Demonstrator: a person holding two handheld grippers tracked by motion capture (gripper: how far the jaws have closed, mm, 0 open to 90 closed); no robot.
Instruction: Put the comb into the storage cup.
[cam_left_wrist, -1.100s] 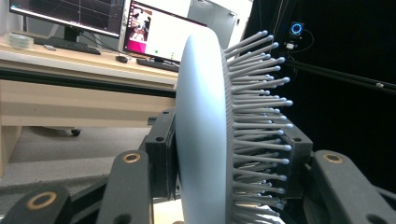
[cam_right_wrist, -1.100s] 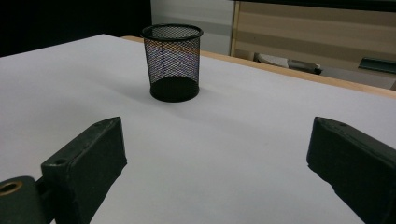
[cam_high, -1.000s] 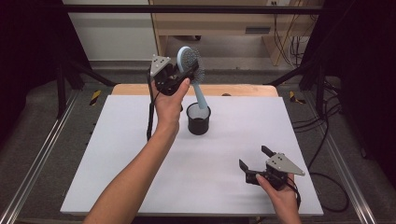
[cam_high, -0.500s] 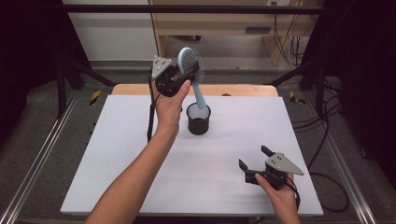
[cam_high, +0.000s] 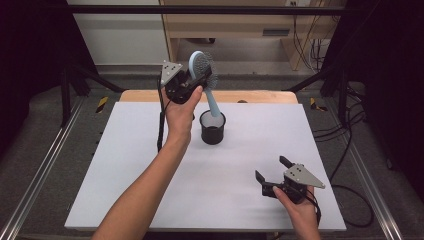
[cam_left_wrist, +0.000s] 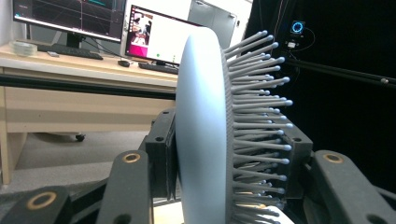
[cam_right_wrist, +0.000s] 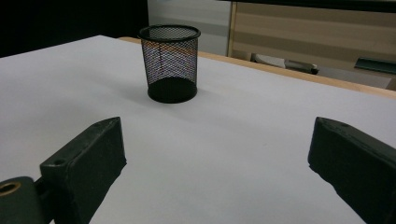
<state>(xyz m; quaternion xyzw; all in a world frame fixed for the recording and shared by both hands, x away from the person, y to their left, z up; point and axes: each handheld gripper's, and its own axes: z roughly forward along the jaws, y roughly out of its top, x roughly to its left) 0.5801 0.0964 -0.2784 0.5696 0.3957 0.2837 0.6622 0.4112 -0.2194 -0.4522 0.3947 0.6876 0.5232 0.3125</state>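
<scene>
Jaws of the left gripper (cam_high: 196, 82) squeeze the head of a blue hairbrush (cam_high: 204, 70) held up over the black mesh cup (cam_high: 212, 127), while the right gripper (cam_high: 274, 175) waits, jaws wide apart, low over the white table (cam_high: 125, 180).

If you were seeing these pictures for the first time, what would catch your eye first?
A pale blue hairbrush stands out, clamped by its head in the left gripper and held high over the table's far side. Its handle points down toward a black mesh cup standing on the white table. Near the front right corner, the right gripper waits with fingers wide apart and nothing between them.
</scene>
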